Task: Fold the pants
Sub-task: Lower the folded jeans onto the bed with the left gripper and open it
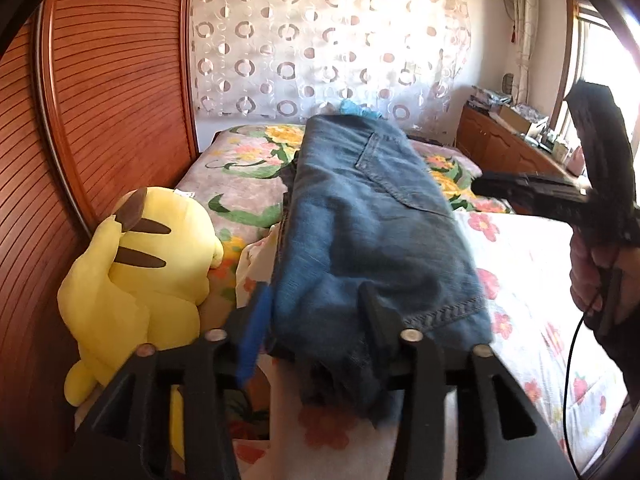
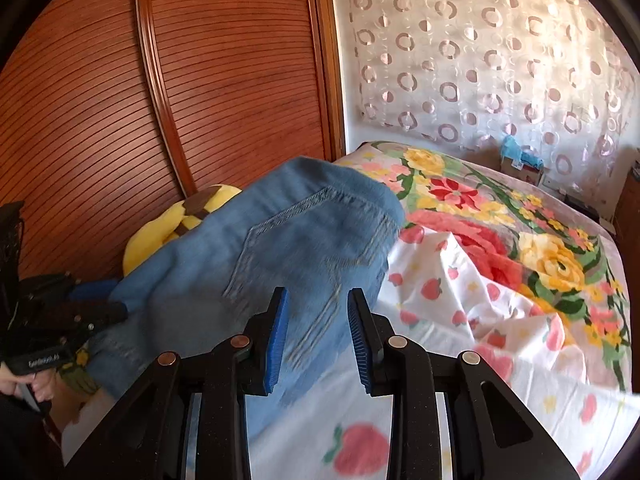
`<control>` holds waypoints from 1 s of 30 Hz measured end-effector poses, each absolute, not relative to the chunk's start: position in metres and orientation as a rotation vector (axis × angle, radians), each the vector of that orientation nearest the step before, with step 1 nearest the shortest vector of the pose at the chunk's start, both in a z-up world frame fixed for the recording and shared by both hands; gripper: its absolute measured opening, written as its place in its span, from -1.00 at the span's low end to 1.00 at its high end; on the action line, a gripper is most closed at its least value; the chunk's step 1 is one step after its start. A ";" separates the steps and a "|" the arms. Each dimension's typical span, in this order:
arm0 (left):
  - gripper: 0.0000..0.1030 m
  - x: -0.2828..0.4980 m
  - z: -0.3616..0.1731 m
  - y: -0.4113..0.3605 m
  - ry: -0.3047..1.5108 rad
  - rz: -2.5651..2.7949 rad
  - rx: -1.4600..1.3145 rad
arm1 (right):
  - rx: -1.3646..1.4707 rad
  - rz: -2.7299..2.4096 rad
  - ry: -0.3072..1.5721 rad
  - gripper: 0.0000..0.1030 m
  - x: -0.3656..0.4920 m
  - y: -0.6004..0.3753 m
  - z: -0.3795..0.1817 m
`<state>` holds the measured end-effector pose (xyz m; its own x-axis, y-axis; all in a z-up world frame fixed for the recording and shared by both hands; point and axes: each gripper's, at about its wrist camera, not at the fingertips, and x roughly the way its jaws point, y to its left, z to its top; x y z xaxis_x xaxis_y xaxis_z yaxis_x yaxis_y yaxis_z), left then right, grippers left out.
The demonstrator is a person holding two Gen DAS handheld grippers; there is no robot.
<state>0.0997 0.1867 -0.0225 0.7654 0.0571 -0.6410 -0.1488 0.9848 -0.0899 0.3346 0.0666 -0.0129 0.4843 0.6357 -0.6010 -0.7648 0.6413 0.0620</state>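
Note:
The blue jeans (image 1: 360,208) lie folded in a long strip on the bed, back pocket up. My left gripper (image 1: 314,292) stands open at their near end; the hem lies loosely between the blue pad (image 1: 252,336) and the black finger (image 1: 376,316), and neither presses on it. In the right wrist view the jeans (image 2: 280,240) look blurred, and my right gripper (image 2: 318,294) hovers open just over their near edge with nothing between its pads. The right gripper (image 1: 484,186) also shows at the right, held by a hand (image 1: 588,264). The left gripper (image 2: 92,316) is at the jeans' left end.
A yellow plush toy (image 1: 152,248) sits beside the jeans against the slatted wooden wardrobe (image 1: 112,80). A white strawberry-print sheet (image 2: 460,280) and a floral blanket (image 2: 540,248) cover the bed. A low wooden cabinet (image 1: 500,148) with clutter stands by the window.

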 end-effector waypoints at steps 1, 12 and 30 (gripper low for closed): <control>-0.02 0.097 -0.021 0.184 0.688 0.111 -0.133 | -0.223 0.860 0.630 -0.40 0.327 0.061 -0.011; 0.62 0.064 0.004 0.135 0.616 0.087 -0.087 | -0.188 0.812 0.577 -0.40 0.234 -0.026 0.008; 0.76 0.031 0.021 0.023 0.559 0.008 -0.054 | -0.103 0.593 0.472 -0.08 0.102 -0.167 0.022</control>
<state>0.0309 0.0234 0.0213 0.8479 -0.0074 -0.5302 -0.0217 0.9986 -0.0488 0.1018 -0.1668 0.0224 0.7267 0.5134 -0.4565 -0.5598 0.8277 0.0397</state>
